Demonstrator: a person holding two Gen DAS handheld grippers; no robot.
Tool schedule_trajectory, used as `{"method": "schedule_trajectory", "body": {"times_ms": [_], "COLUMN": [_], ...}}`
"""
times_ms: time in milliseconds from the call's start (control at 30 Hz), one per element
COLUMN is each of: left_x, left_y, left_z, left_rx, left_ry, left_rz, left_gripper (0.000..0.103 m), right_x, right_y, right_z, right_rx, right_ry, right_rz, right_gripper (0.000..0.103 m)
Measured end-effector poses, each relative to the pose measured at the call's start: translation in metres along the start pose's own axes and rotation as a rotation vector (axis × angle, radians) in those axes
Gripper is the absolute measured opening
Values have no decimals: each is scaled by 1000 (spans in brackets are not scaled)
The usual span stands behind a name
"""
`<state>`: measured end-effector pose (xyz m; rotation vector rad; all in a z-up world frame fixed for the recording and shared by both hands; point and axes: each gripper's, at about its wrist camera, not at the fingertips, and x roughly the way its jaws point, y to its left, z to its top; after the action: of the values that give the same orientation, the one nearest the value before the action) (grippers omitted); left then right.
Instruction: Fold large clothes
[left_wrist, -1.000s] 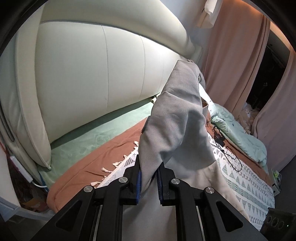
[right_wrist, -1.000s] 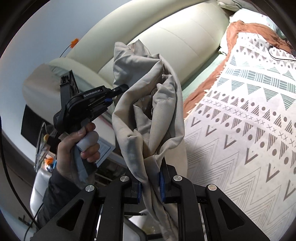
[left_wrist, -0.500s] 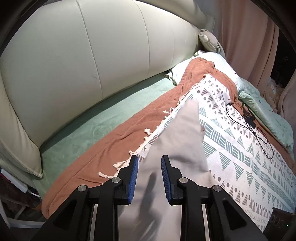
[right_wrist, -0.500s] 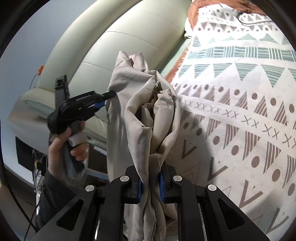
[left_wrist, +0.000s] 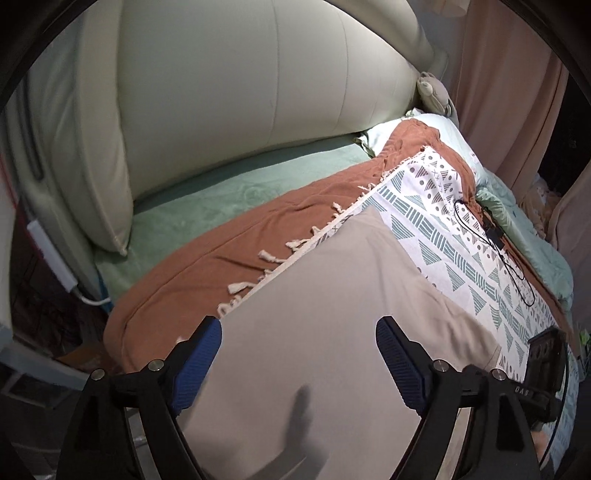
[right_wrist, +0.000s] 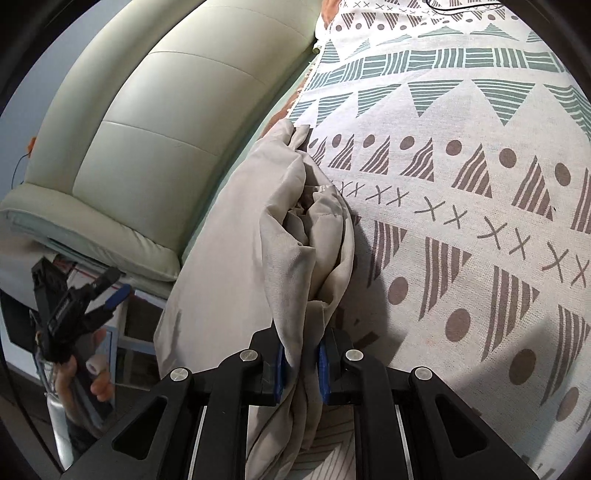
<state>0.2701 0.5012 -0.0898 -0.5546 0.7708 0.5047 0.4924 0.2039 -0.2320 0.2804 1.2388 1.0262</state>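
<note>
A large beige garment (left_wrist: 351, 295) lies spread flat on the patterned bedspread (left_wrist: 461, 236). My left gripper (left_wrist: 299, 363) hovers over its near part, jaws opening wide, pads clear of the cloth. In the right wrist view the same garment (right_wrist: 295, 229) runs as a bunched, rolled fold up the bed's left side. My right gripper (right_wrist: 300, 363) is shut on that bunch near its lower end. The left gripper (right_wrist: 107, 291) also shows at the far left there, in a person's hand (right_wrist: 94, 373), jaws apart and off the bed's edge.
A padded cream headboard (left_wrist: 240, 92) stands behind the bed. A rust blanket (left_wrist: 229, 251) and a green sheet (left_wrist: 207, 206) lie beside the bedspread (right_wrist: 461, 184). A black cable (left_wrist: 491, 236) and a green duvet (left_wrist: 528, 229) lie farther right. Pink curtains (left_wrist: 509, 81) hang beyond.
My left gripper let go of the garment and opened wide; the cloth dropped flat onto the bed. Both grippers came down, and the right kept its hold on the bunched fold.
</note>
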Motion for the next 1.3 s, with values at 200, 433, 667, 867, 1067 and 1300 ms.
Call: {"method": "schedule_trajectory", "body": {"times_ms": [200,433,667,867,1067,1300], "left_x": [-23,-10,24,37,44,44], "left_y": [34,79,78,84,87,81], "left_z": [-44,-86,-100,-103,-105,-86], "left_rx": [-103,-286,-350,-428,-473,-408], "left_ry": [-45,-13,57,95,108,60], "left_rz": [17,3,-62,-101,-130,-78], "left_gripper": [86,84,67,67,68,37], "right_x": [3,18,20,17,19,19], "right_y": [11,3,-21,-31,-35,-36], "right_z": [14,34,29,20,20,18], "right_rx": [-44,-27,13,34,47,70], "right_ry": [-4,5,12,14,28,45], "right_rz": [-26,-36,-36,-5,13,31], "right_gripper": [15,15,15,15,15,15]}}
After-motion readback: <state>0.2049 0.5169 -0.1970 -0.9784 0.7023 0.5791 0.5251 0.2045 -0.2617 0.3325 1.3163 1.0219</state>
